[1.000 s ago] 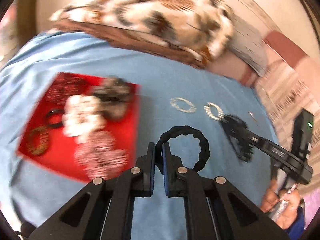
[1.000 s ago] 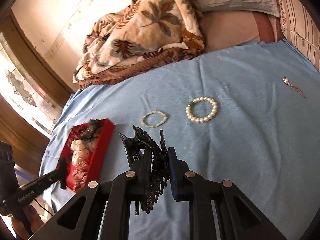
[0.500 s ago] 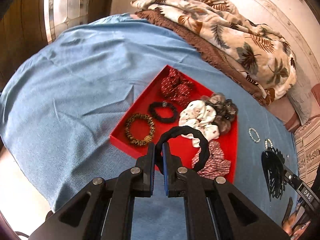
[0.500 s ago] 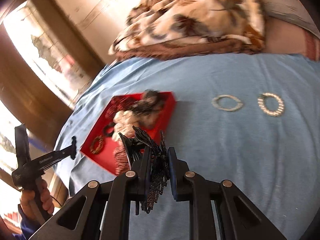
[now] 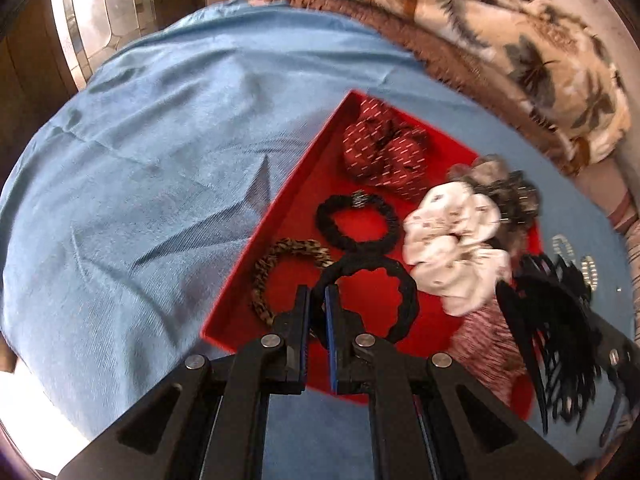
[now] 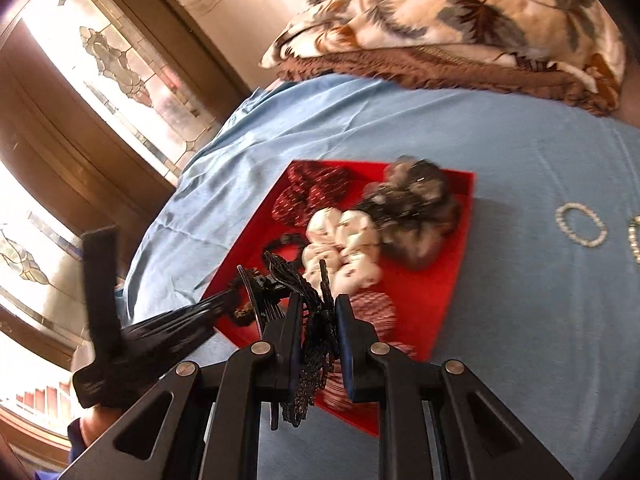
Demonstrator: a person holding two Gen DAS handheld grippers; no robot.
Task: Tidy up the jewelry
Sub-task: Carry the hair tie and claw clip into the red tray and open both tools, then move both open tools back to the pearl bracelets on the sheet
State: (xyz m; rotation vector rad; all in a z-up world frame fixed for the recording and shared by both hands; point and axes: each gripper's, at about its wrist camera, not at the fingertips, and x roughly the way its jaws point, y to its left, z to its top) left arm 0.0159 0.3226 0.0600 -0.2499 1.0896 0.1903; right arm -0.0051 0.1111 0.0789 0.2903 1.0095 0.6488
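The left gripper (image 5: 316, 304) is pinching a black ruffled hair tie (image 5: 376, 292) between nearly closed jaws, holding it over the red tray (image 5: 300, 208) on the blue bedsheet (image 5: 140, 160). The right gripper (image 6: 318, 320) is clamping a black lacy hair claw (image 6: 308, 312), its lower part hanging blurred. Scrunchies are crowding the tray; the striped scrunchie (image 6: 372, 308) is partly hidden. No writing is showing legibly. A pearl bracelet (image 6: 580, 224) is lying on the sheet.
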